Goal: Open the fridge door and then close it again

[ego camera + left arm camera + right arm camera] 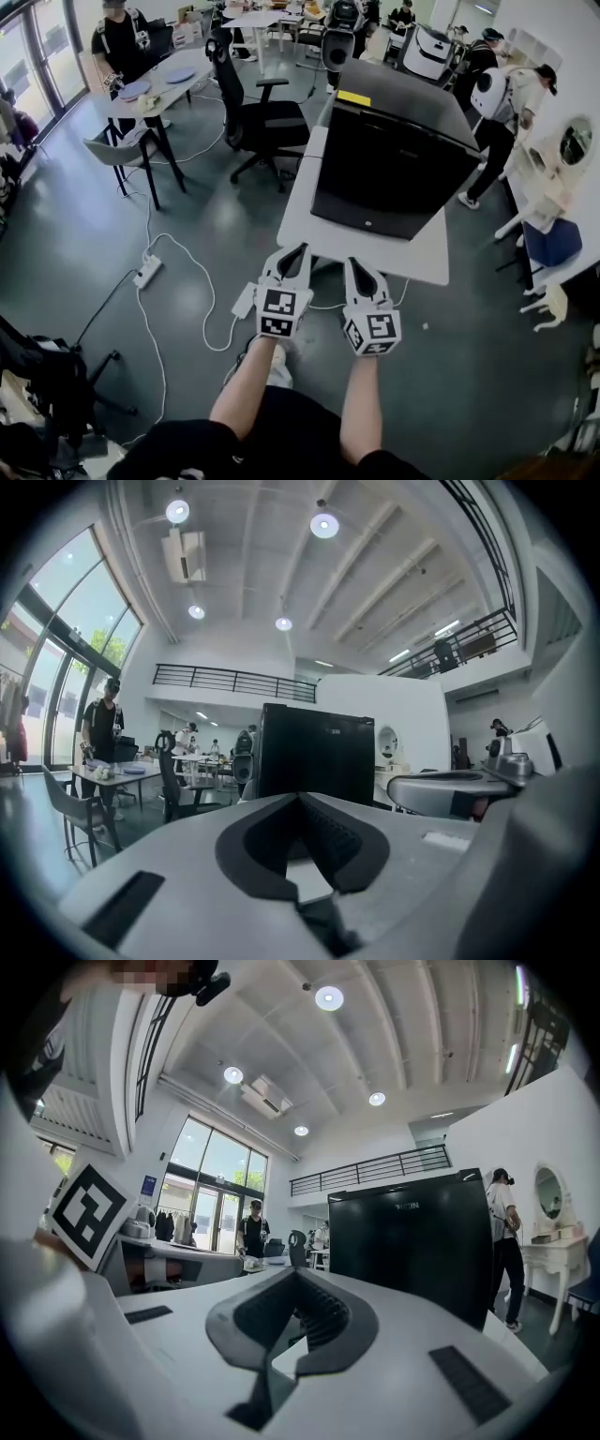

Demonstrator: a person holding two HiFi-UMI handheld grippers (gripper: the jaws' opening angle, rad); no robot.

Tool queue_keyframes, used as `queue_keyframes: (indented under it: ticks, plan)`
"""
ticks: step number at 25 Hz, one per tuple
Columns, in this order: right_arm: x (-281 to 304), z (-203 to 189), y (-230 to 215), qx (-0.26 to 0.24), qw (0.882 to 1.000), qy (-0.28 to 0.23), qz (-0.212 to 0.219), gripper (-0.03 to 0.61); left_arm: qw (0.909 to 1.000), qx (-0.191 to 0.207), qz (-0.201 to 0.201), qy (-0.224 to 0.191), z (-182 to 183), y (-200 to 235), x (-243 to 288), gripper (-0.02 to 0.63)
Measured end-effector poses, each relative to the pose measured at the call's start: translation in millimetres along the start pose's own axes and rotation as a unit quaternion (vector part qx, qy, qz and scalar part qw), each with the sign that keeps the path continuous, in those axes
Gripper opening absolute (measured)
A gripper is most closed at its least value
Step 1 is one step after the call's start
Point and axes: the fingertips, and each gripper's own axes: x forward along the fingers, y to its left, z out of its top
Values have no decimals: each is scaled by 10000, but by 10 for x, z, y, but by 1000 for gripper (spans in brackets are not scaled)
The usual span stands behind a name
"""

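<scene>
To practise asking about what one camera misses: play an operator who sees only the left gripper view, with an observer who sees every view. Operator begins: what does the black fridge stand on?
Observer: The fridge stands on a white table, as the head view shows.
Operator: Is my other gripper holding anything?
Observer: No. The right gripper has its fingers together, with nothing between them.
Operator: Is anything on the fridge's top?
Observer: A yellow label lies flat near its far left corner.

- A bare strip of white rectangular table (356, 246) lies open before the black box-shaped fridge (394, 164).
- A black wheeled office chair (265, 120) crowds the table's left side.
</scene>
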Motion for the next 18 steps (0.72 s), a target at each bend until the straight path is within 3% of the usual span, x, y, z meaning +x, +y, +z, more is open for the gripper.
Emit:
queue_keyframes:
  ticks: [9, 12, 16, 18]
  plan:
    - [899, 6, -662, -302, 9990, 153, -300, -6, 9995, -52, -312, 40, 95, 413, 1126, -5]
    - [1145, 199, -946, -738, 9958, 279, -459, -5, 9990, 22, -455, 27, 143, 468, 1443, -5]
    - [1489, 594, -1133, -1401, 9887, 484, -215, 68, 9975, 142, -694, -78, 299, 592, 1805, 0]
    - [1660, 825, -1148, -1982, 9786, 548, -51, 84, 9967, 168, -789, -95, 349, 672, 1976, 44]
